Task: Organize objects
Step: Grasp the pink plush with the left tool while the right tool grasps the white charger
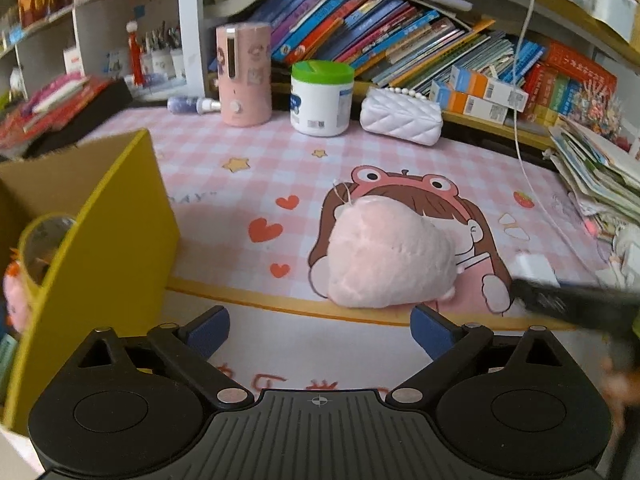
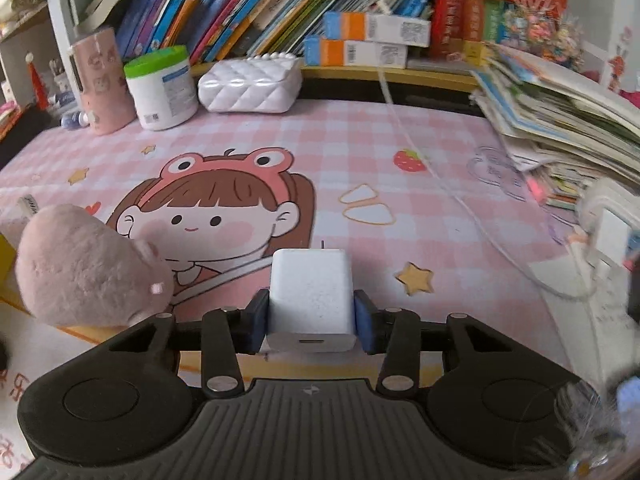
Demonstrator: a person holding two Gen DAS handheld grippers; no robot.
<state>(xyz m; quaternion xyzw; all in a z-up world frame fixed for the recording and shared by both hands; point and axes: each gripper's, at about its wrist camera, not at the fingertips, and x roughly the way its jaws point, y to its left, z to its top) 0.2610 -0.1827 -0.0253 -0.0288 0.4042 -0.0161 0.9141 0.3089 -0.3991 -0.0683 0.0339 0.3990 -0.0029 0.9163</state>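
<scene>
While the right gripper (image 2: 310, 316) is clamped on the white charger block (image 2: 310, 296), its blue pads pressed against the block's two side faces at the lower centre of the right wrist view, the left gripper (image 1: 320, 334) is held wide apart with nothing between its fingers. The block's long axis is aligned with the fingers; its port faces the camera and a thin prong shows at its far end. Whether the block is lifted clear of the pink checked mat (image 2: 360, 152) cannot be told.

Just beyond the left fingertips, slightly right of centre in the left wrist view, the pink plush toy (image 1: 392, 252) lies on the mat, its longer side running roughly across the frame. The left hand is judged the nearer one for it. At the left edge of that view stands a yellow cardboard box (image 1: 108, 248), probably the receptacle; its interior is largely cut off, and the items inside are blurred. The dark shape at the lower right there is smeared, likely the other tool.

Farther back, a green-lidded tub (image 1: 322, 98) and a quilted white purse (image 1: 400, 116) stand before the bookshelf.
</scene>
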